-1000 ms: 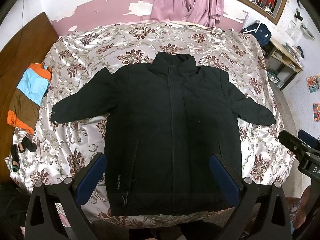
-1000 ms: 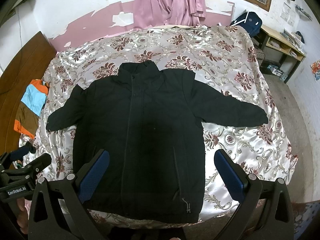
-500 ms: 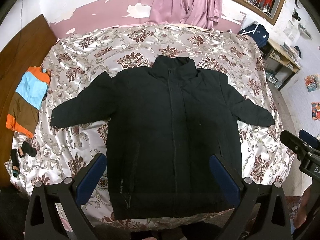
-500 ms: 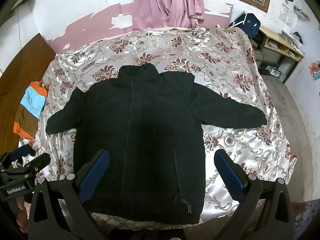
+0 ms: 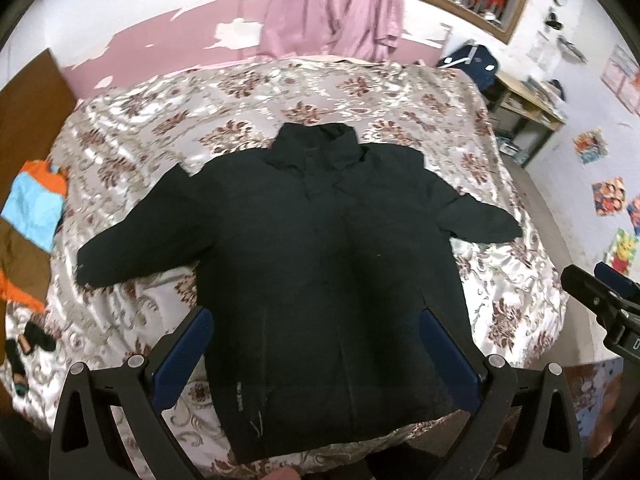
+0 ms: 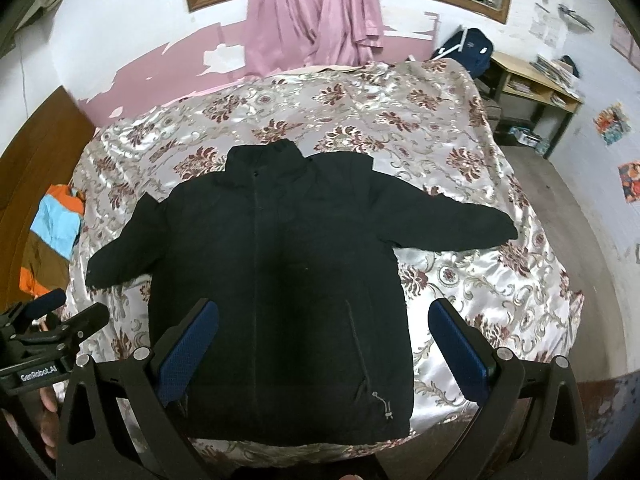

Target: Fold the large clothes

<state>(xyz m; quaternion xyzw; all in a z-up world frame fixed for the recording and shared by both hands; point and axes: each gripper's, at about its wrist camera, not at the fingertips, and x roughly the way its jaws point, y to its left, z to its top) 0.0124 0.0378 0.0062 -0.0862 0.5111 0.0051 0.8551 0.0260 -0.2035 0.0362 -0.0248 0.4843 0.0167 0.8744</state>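
Bedspread point(image 5: 400, 92) with a floral pattern covers the bed and carries a black jacket point(image 5: 320, 260) spread flat, front up, collar toward the top of the frame and both sleeves stretched out to the sides. Its hem lies just short of the bed's near edge, in the lower centre of both views. Bare bedspread shows on every side of the jacket, widest toward the top. Left claw point(image 5: 316, 356) hangs above the hem with its blue pads wide apart and nothing between them; right claw point(image 6: 324, 348) likewise stands spread and empty. At the left edge of the frame lies an orange, blue and brown garment point(image 6: 52, 236).
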